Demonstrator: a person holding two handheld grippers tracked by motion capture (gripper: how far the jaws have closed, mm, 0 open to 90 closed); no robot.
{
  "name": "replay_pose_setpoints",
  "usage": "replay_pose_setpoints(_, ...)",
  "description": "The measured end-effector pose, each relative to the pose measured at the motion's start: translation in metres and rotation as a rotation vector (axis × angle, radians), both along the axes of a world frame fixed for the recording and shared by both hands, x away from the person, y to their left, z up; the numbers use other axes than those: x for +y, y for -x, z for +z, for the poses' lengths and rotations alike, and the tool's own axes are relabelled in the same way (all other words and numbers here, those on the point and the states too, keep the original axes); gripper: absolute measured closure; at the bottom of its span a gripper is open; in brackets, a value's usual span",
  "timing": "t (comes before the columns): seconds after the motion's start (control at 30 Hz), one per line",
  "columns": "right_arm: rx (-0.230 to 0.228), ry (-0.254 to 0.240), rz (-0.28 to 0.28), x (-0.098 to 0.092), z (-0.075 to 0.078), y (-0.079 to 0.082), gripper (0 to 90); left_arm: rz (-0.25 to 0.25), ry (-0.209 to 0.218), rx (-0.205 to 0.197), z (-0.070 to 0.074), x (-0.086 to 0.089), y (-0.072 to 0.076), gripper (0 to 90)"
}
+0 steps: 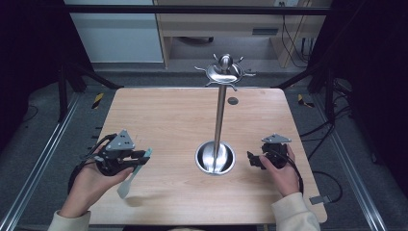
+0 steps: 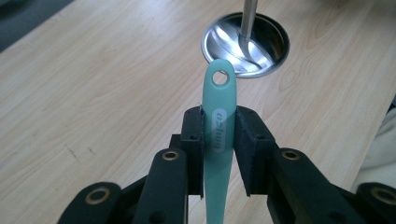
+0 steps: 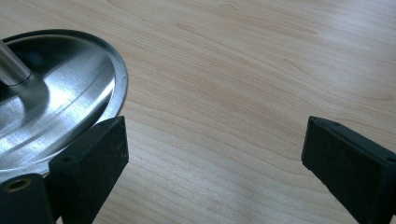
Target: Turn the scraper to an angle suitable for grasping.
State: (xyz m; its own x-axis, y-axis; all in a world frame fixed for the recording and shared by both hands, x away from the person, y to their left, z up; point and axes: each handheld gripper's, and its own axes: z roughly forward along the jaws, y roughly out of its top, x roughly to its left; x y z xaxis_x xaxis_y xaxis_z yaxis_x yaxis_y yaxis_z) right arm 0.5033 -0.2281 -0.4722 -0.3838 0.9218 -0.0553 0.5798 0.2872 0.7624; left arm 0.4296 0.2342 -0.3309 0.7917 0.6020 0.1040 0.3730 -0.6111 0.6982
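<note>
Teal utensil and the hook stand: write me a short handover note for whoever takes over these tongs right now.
Left tongs: shut on the teal utensil, gripped on its handle just below the hanging hole, which points toward the stand. In the high view the utensil is lifted off the table, its blade end hanging down toward the person.
Right tongs: open, nothing between them, resting low by the stand's round base.
Stand: upright at the table's middle, hooks on its top ring all bare.
Done: utensil picked up.
Left, most likely: carry it to the top ring and hang it by the hole on a hook; the right tongs could steady the base.
</note>
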Motion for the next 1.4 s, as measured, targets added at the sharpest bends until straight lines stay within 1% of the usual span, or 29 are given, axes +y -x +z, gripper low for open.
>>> replay_pose_setpoints(0.07, -0.004, 0.000, 0.001, -0.001, 0.000, 0.000, 7.6, -0.001, 0.004, -0.005, 0.001, -0.001, 0.001, 73.9)
replay_pose_setpoints(0.1, 0.002, -0.011, -0.007, -0.001, -0.001, 0.000, 7.6, -0.001, 0.005, -0.008, 0.002, -0.002, 0.001, 73.9)
replay_pose_setpoints(0.17, 0.006, -0.008, -0.007, -0.001, -0.001, 0.000, 7.6, -0.004, 0.005, -0.011, 0.004, -0.005, -0.001, 73.9)
replay_pose_setpoints(0.3, -0.006, -0.006, 0.000, -0.001, 0.000, 0.000, 7.6, -0.012, 0.007, -0.021, 0.008, -0.011, -0.001, 73.9)
replay_pose_setpoints(0.4, -0.002, -0.011, -0.007, -0.002, 0.000, 0.000, 7.5, -0.014, 0.010, -0.030, 0.011, -0.015, -0.002, 73.9)
replay_pose_setpoints(0.63, -0.004, -0.010, -0.008, -0.003, 0.001, 0.000, 7.5, -0.024, 0.033, -0.048, 0.021, -0.022, -0.003, 73.9)
replay_pose_setpoints(0.7, -0.004, -0.013, -0.009, -0.003, 0.001, 0.000, 7.5, -0.025, 0.041, -0.057, 0.024, -0.024, -0.004, 73.9)
replay_pose_setpoints(0.73, -0.006, -0.012, -0.010, -0.003, 0.000, 0.000, 7.5, -0.029, 0.038, -0.059, 0.025, -0.025, -0.004, 73.9)
replay_pose_setpoints(0.97, -0.003, -0.013, -0.012, -0.003, 0.000, 0.000, 7.4, -0.033, 0.067, -0.086, 0.038, -0.032, -0.007, 73.9)
replay_pose_setpoints(1.2, -0.008, -0.020, -0.012, -0.004, 0.001, 0.000, 7.4, -0.035, 0.075, -0.103, 0.047, -0.035, -0.009, 73.9)
replay_pose_setpoints(1.3, -0.013, -0.012, -0.010, -0.004, 0.001, 0.000, 7.4, -0.028, 0.092, -0.114, 0.052, -0.036, -0.010, 73.9)
replay_pose_setpoints(1.4, -0.007, -0.017, -0.012, -0.004, 0.001, 0.000, 7.4, -0.032, 0.095, -0.126, 0.057, -0.036, -0.011, 73.9)
